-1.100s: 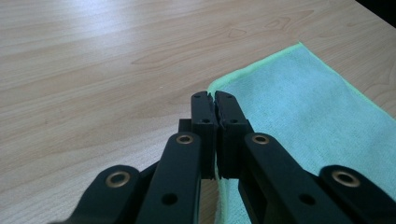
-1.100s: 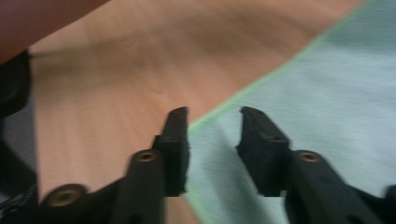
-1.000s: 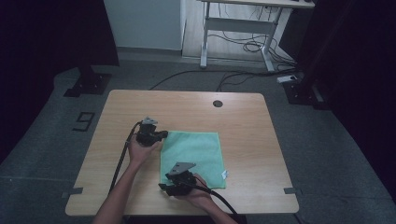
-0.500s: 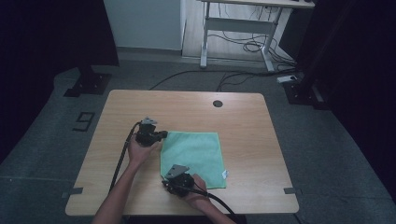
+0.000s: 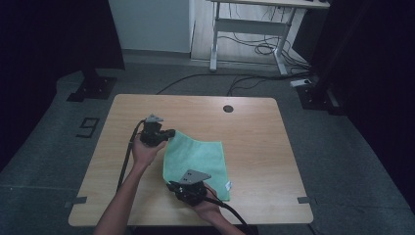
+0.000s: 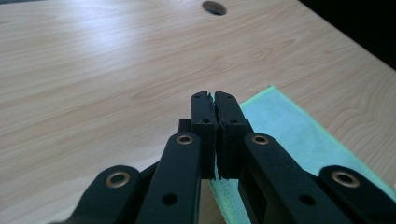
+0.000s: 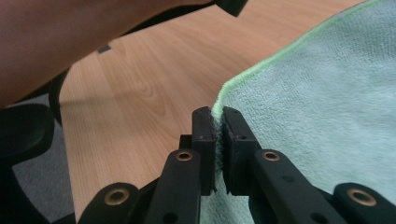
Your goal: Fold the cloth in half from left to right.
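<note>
- gripping the far-left corner of the green microfibre cloth, the left tool has its jaws clenched tight, with a sliver of cloth edge caught between the pads in the left gripper view.
- the left hand wraps the tool body from behind, and its forearm comes up from the bottom edge at a slant toward the cloth's far-left corner in the high view.
- the right tool is clamped on the near-left corner of the cloth; its jaws have just been closing, and the right gripper view shows the pads pressed on the stitched hem with the cloth spreading away to the right.
- the right hand holds that tool close to the near edge of the surface, with the wrist bent and the cable trailing off toward the bottom.
- the cloth lies spread a little left of the middle of the wooden surface, its left side pulled up slightly at both pinched corners; a small white tag shows at the near-right corner.
- a round cable hole sits in the surface near its far edge, well apart from the cloth.
- the left forearm crosses the top left of the right gripper view.
</note>
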`<state>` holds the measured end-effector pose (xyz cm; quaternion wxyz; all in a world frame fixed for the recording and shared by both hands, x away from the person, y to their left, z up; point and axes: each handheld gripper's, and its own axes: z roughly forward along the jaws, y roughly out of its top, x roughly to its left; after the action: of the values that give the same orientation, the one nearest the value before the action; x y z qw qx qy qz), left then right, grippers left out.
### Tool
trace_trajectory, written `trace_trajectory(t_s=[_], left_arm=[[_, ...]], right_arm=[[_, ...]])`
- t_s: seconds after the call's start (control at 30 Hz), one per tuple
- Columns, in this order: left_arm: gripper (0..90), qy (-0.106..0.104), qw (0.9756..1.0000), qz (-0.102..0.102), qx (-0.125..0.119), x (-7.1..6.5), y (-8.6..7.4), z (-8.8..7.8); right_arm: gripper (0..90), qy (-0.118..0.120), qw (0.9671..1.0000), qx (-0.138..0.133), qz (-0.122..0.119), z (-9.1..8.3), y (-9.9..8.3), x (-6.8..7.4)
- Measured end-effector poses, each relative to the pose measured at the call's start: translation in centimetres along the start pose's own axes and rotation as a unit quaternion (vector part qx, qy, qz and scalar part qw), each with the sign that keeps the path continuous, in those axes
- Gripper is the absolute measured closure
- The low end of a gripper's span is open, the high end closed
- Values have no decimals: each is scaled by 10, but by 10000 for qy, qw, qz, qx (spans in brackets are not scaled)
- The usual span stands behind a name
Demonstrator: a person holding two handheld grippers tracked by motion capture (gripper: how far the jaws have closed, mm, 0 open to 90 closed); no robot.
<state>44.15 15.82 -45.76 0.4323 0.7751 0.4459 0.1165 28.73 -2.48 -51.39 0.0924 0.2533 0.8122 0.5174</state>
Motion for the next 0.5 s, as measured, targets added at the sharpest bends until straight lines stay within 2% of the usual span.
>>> trace_trajectory(t_s=[0.17, 0.27, 0.5], left_arm=[[876, -168, 9998, 103, 97, -23, 11, 23], [876, -242, 9995, 149, 162, -35, 17, 39], [873, -342, 9989, 216, 247, -57, 26, 74]], right_arm=[[842, -99, 9992, -282, 256, -25, -5, -12], [841, -241, 9984, -377, 341, -40, -10, -18], [834, -501, 9952, -411, 728, -67, -29, -37]])
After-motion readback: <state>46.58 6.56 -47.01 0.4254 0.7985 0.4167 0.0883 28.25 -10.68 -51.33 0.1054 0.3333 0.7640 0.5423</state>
